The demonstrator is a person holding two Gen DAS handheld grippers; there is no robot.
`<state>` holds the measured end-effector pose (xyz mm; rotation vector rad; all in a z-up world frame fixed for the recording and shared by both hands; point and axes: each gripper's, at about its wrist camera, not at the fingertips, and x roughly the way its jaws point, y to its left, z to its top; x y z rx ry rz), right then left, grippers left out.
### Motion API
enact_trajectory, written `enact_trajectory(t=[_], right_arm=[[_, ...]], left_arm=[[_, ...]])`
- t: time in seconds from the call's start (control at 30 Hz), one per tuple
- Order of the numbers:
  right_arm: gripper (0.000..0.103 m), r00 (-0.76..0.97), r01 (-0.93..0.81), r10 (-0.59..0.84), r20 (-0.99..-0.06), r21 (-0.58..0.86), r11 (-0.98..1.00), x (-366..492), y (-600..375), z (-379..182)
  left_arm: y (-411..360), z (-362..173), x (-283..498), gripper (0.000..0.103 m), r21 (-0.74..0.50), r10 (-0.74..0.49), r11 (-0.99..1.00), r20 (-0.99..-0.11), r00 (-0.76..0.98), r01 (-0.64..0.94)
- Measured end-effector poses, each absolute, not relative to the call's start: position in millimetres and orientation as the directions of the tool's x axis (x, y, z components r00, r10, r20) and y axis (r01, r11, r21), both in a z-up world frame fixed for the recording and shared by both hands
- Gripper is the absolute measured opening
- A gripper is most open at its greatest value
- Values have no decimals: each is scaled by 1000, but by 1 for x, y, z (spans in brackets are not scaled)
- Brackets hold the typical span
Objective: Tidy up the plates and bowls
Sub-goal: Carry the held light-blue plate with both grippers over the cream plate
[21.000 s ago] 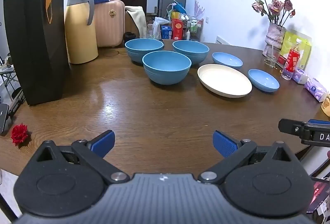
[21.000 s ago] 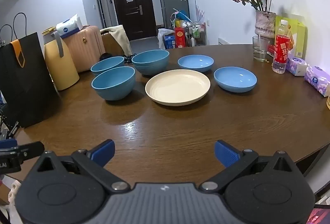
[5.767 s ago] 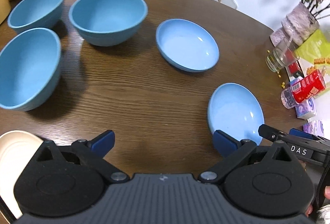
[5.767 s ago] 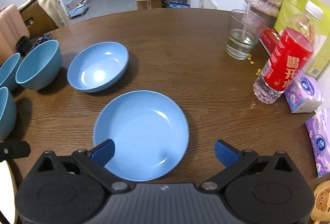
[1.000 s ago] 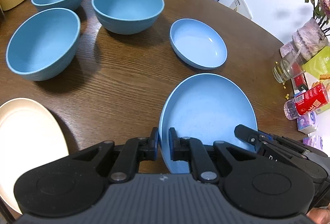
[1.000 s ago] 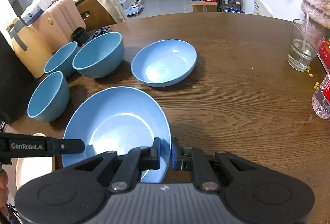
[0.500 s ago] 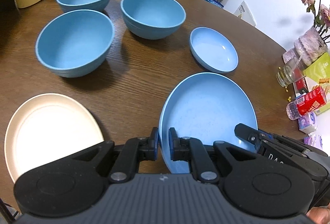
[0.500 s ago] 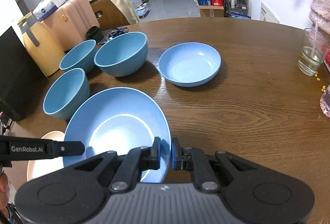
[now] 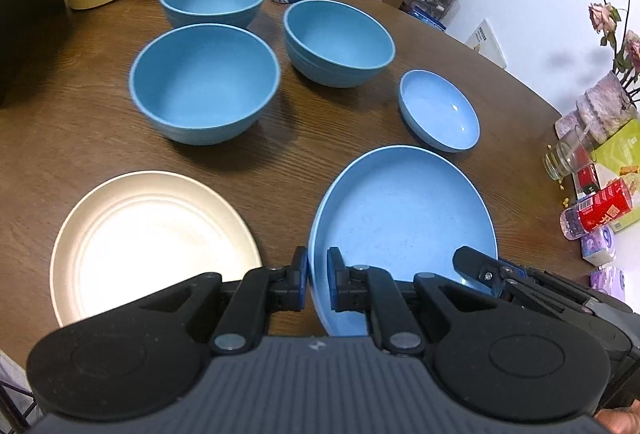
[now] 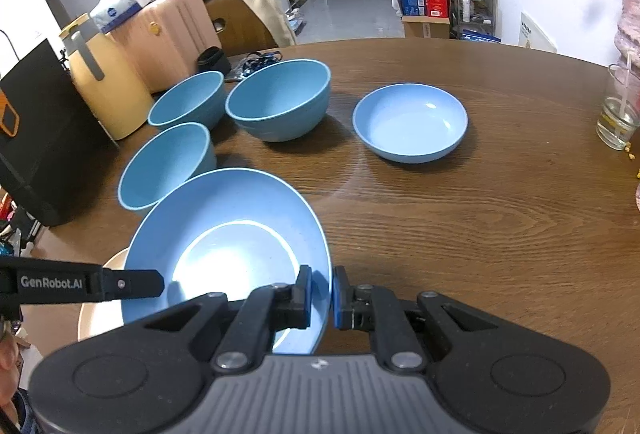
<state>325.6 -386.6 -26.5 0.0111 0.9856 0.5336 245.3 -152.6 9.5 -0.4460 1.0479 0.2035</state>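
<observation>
You pinch the blue plate [image 9: 400, 218] with both hand-held grippers, just beside the cream plate [image 9: 148, 234]. Nothing stacked; three bowls, one small dish left.

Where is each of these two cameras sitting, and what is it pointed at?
Left wrist view: on the left gripper, looking down its fingers at the blue plate it pinches; the right gripper intrudes at lower right.
Right wrist view: on the right gripper, clamped on the plate's opposite rim; the left gripper's finger enters at left.
Both show the plate, three bowls, small dish.

left hand-held gripper [image 9: 317, 276]: jaws clamped, angled downward | right hand-held gripper [image 10: 321, 292]: jaws clamped, angled downward
</observation>
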Motion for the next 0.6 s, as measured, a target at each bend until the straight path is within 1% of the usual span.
enact_trajectory(t=[0.6], right_arm=[[10, 408, -463, 462, -788, 257, 848, 288, -335, -25]], left_arm=[[-106, 11, 201, 11, -258, -12, 863, -870, 493, -434]])
